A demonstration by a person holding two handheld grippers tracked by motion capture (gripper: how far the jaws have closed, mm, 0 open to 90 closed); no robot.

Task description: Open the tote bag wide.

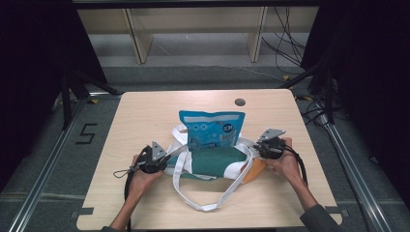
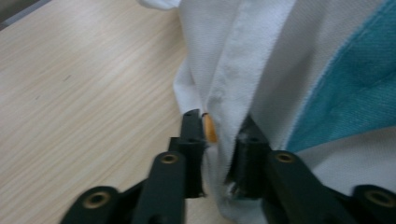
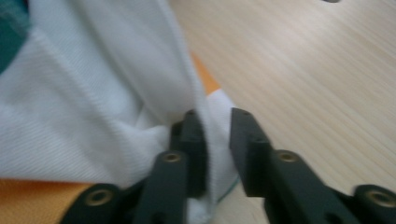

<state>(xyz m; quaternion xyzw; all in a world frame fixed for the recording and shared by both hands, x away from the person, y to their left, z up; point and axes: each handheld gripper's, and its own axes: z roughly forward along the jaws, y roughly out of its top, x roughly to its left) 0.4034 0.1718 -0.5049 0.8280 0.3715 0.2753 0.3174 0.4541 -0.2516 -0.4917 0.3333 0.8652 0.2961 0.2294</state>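
Blue packet (image 1: 211, 130) sits in tote bag (image 1: 212, 164) mid-frame | left gripper (image 2: 219, 140), right gripper (image 3: 217, 135): jaws slightly spread, white fabric between | remaining: let go, withdraw

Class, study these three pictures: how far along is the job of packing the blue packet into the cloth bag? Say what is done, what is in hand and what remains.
Done: the blue packet stands partly inside the cloth bag, its top well above the mouth. In hand: the left gripper and right gripper each have the bag's white edge between slightly parted jaws, at opposite sides of the mouth. Left: probably settling the packet fully in and tidying the loose handles lying on the table.
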